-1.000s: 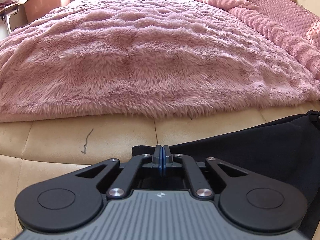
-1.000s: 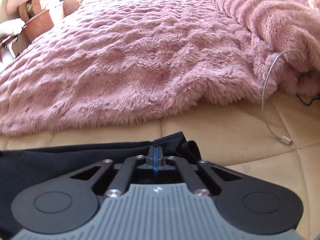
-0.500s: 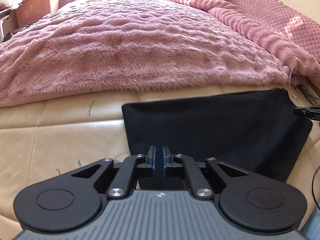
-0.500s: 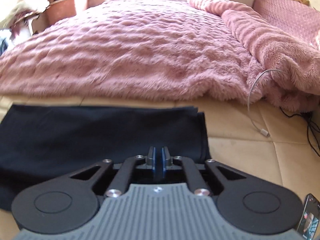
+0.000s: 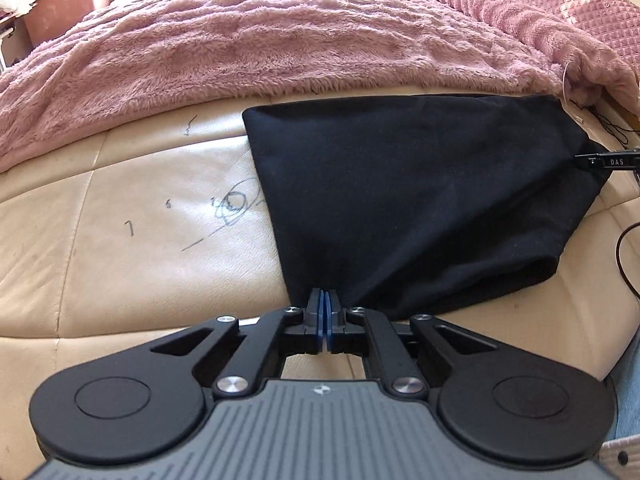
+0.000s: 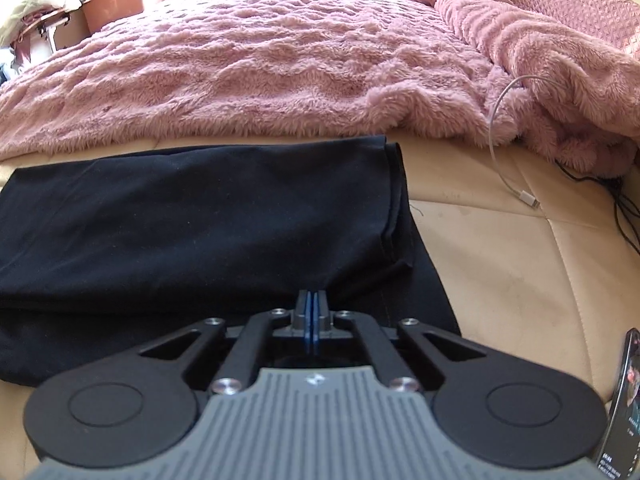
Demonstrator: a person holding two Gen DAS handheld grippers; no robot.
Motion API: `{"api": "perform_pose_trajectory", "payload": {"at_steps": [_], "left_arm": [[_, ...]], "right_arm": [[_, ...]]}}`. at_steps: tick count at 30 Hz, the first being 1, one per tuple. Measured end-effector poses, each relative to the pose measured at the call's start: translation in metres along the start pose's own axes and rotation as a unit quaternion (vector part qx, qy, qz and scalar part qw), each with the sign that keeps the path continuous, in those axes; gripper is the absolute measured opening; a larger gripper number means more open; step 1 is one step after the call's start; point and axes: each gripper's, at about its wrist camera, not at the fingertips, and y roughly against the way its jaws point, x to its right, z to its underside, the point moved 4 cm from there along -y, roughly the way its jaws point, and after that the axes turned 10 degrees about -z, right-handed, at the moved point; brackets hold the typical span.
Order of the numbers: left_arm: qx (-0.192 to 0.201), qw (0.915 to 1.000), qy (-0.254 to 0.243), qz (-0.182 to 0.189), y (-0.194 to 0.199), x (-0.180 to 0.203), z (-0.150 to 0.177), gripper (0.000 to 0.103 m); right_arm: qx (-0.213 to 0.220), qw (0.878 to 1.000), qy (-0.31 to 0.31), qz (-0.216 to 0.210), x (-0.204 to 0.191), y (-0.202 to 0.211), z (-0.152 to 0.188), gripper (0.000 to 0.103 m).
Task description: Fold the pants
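Black pants [image 5: 408,200] folded on the cream leather surface [image 5: 132,264], right by the fluffy pink blanket [image 5: 280,36].

Left gripper [image 5: 324,304] is pinched shut on the near-left corner of the fabric. Right gripper [image 6: 311,304] is clamped on the near edge too, by the layered hems. There's a white charging cable [image 6: 500,148] off to the right, well apart from the pants, and a phone [image 6: 624,404] at the frame edge.

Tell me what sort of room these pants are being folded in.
Most likely a bedroom. A fluffy pink blanket spreads over a bed, a quilted pink pillow lies at its far end, and a white charging cable trails onto the cream padded surface beside the black pants.
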Motion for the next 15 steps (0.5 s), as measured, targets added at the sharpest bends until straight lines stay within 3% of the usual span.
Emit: {"api": "perform_pose_trajectory", "payload": {"at_steps": [4,6,11,15], "left_arm": [[-0.025,0.9996,-0.008,-0.010,0.008,-0.004,0.008,0.006],[-0.009,0.9999,0.005,0.003,0.020,-0.007,0.010,0.006],[0.040,0.9988,0.023,0.017,0.037,-0.001,-0.009,0.006],[0.038,0.9992,0.010,0.008,0.023,0.012,-0.024,0.006]], "right_arm": [[-0.017,1.000,-0.010,0.023,-0.008,0.005,-0.008,0.000],[-0.006,1.000,-0.006,0.016,-0.025,0.017,-0.011,0.005],[0.014,0.995,-0.018,-0.098,-0.101,0.041,-0.002,0.005],[0.012,0.987,-0.003,-0.159,-0.174,0.036,0.009,0.001]]}}
